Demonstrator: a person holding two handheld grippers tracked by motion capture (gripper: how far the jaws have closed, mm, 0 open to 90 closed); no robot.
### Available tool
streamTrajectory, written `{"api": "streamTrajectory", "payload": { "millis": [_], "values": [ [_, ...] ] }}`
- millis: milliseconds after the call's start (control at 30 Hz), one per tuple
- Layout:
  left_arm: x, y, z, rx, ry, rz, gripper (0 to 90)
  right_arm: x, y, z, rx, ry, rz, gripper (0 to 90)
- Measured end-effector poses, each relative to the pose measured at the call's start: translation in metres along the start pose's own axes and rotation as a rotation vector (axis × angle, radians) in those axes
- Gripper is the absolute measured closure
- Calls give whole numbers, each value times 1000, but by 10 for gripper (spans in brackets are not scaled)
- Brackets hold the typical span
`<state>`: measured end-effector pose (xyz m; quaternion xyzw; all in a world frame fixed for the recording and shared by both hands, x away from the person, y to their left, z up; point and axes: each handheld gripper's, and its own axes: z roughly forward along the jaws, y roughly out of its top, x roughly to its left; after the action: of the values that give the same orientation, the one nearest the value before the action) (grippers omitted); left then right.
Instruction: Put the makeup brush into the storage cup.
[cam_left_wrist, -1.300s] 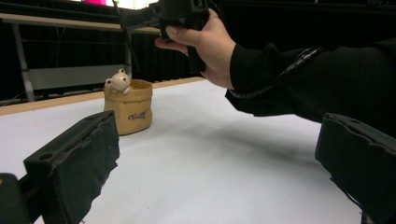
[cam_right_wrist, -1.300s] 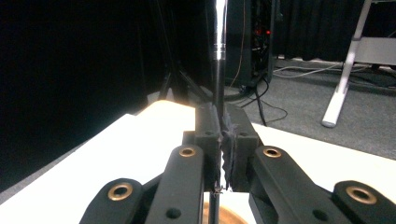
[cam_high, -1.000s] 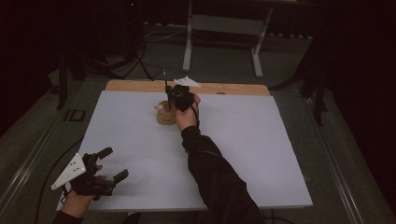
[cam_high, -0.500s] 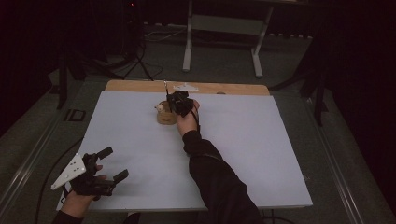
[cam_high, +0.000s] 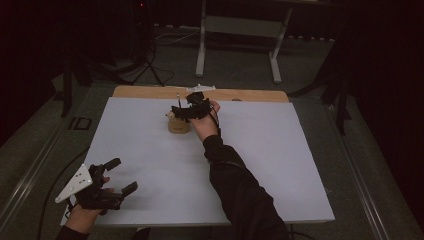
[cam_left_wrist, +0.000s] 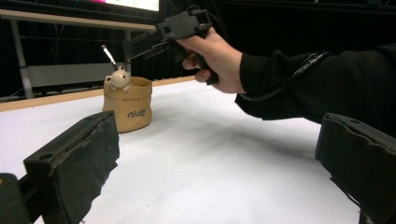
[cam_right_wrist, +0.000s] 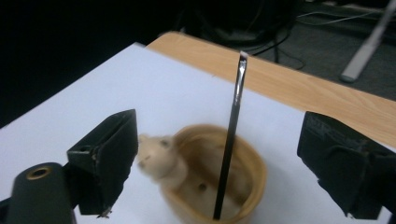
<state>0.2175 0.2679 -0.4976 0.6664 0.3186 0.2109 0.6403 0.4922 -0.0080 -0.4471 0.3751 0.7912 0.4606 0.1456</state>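
1. Fingers of the right gripper are standing wide apart, having just been opening, with a thin dark pen rising between them and touching neither pad.
2. That pen is standing nearly upright inside a small tan holder, its lower end resting in the cup and its pale tip sticking out well above the rim.
3. A little cream bear figure is sitting on the holder's rim, just beside one right finger.
4. From the high view, the right gripper is hovering directly over the holder, which is sitting toward the far side of the white tabletop, near the bare wooden strip along the far edge.
5. The person's right hand is reaching forward in a dark sleeve across the middle of the tabletop.
6. Seen from the left gripper view, the right gripper is pointing down toward the holder, with the pen leaning out behind the bear.
7. The left gripper is resting at the near left corner of the tabletop, well apart from the holder, its fingers spread wide and grasping nothing.
8. A grey three-cornered plate is showing on top of the left gripper.
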Motion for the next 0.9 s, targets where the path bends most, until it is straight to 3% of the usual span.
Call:
{"api": "streamTrajectory", "payload": {
  "millis": [133,400,767,900],
  "values": [
    [0,0,0,1,0,0,3,6,3,-6,22,-12,-20,94],
    [-1,0,1,1,-2,5,3,10,9,-29,-11,31,14,94],
    [-3,1,2,6,-2,11,3,9,7,-59,-27,85,21,94],
    [-3,1,2,7,3,11,3,10,6,-69,-23,99,0,94]
  ]
}}
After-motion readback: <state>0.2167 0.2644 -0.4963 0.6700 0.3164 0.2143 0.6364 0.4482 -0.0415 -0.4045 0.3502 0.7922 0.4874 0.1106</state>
